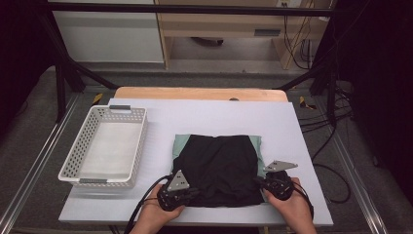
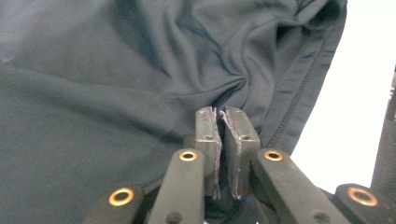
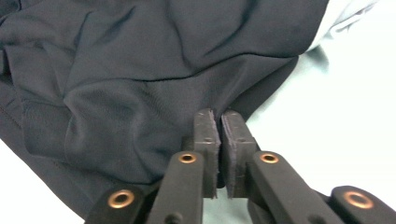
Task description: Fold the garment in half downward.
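We are working a black garment (image 1: 219, 168) lying flat at the centre of the white worktop (image 1: 204, 114), over a pale green cloth (image 1: 181, 144). The left claw (image 2: 223, 122) is pinching the fabric at the garment's 7 o'clock corner, jaws closed on a fold; the right claw (image 3: 220, 122) is clamping the 5 o'clock corner likewise. We are judging the fabric light, soft and limp, so hemmed corners are giving the best hold. The high view is showing the empty white basket (image 1: 104, 146) at 9 o'clock; the gripper views are showing puckering at each pinch.
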`<state>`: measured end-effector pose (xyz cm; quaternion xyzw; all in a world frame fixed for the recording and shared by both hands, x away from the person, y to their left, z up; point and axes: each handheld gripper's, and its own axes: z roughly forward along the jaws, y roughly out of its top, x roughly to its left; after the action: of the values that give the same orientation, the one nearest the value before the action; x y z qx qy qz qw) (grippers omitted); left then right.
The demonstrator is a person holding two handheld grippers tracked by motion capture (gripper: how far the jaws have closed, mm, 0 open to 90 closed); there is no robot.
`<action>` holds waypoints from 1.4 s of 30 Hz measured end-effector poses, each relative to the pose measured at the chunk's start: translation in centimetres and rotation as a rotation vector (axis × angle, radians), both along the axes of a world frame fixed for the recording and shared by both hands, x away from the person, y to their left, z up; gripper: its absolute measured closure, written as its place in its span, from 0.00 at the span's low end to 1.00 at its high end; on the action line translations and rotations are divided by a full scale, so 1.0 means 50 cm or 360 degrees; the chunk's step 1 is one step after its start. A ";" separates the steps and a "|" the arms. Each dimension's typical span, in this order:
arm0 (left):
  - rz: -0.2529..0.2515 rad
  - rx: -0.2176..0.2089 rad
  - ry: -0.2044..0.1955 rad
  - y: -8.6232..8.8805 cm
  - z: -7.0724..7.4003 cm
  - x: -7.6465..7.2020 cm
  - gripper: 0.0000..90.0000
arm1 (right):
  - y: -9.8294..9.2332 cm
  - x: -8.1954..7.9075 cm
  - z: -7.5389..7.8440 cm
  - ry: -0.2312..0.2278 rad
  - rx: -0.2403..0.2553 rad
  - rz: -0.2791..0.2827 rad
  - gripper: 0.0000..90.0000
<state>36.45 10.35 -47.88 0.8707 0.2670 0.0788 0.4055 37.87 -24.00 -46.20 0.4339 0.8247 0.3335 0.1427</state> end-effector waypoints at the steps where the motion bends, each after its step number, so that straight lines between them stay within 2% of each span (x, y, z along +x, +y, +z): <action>1: -0.0002 -0.0003 0.0000 0.003 0.003 0.001 0.95 | -0.001 -0.001 0.001 -0.0009 0.0004 -0.0003 0.98; 9: -0.0036 -0.0031 0.0011 0.026 0.025 0.004 0.96 | -0.026 -0.011 0.012 -0.0003 0.0001 -0.0002 0.98; 11: -0.0048 -0.0033 0.0022 0.026 0.024 0.003 0.96 | -0.034 -0.013 0.015 -0.0003 -0.0007 0.0006 0.98; 13: -0.0067 -0.0005 0.0023 0.021 0.020 0.001 0.96 | -0.038 -0.013 0.014 0.0008 0.0004 0.0003 0.98; 18: -0.0092 0.0023 0.0030 0.012 0.017 -0.005 0.96 | -0.035 -0.011 0.009 0.0007 -0.0043 -0.0004 0.98; 22: -0.0080 0.0011 0.0036 0.015 0.013 -0.001 0.95 | -0.031 -0.011 0.006 0.0005 -0.0078 -0.0011 0.98; 24: -0.0065 -0.0003 0.0036 0.016 0.014 0.001 0.89 | -0.026 -0.010 0.002 0.0007 -0.0092 0.0007 0.97; 25: -0.0063 -0.0005 0.0018 0.018 0.016 0.002 0.83 | -0.025 -0.010 0.001 0.0008 -0.0096 0.0010 0.96; 29: 0.0000 -0.0105 -0.0019 0.024 0.023 0.008 0.70 | -0.022 -0.009 0.002 -0.0031 -0.0065 0.0016 0.80; 32: 0.0059 -0.0179 0.0003 0.030 0.022 0.015 0.62 | -0.017 -0.008 0.001 -0.0073 -0.0081 0.0034 0.70; 34: 0.0106 -0.0212 -0.0005 0.033 0.023 0.019 0.55 | -0.011 -0.009 0.002 -0.0103 -0.0087 0.0039 0.65; 38: 0.0201 -0.0244 -0.0092 0.044 0.031 0.024 0.46 | -0.001 -0.009 0.006 -0.0167 -0.0105 0.0013 0.50; 40: 0.0260 -0.0253 -0.0146 0.051 0.037 0.025 0.41 | 0.002 -0.008 0.008 -0.0229 -0.0108 -0.0020 0.36; 42: 0.0303 -0.0249 -0.0203 0.056 0.045 0.023 0.38 | 0.002 -0.005 0.014 -0.0253 -0.0080 -0.0065 0.30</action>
<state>37.61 13.17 -45.63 0.8004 0.3275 0.1510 0.4789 37.59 -23.91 -45.50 0.4190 0.8098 0.3432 0.2254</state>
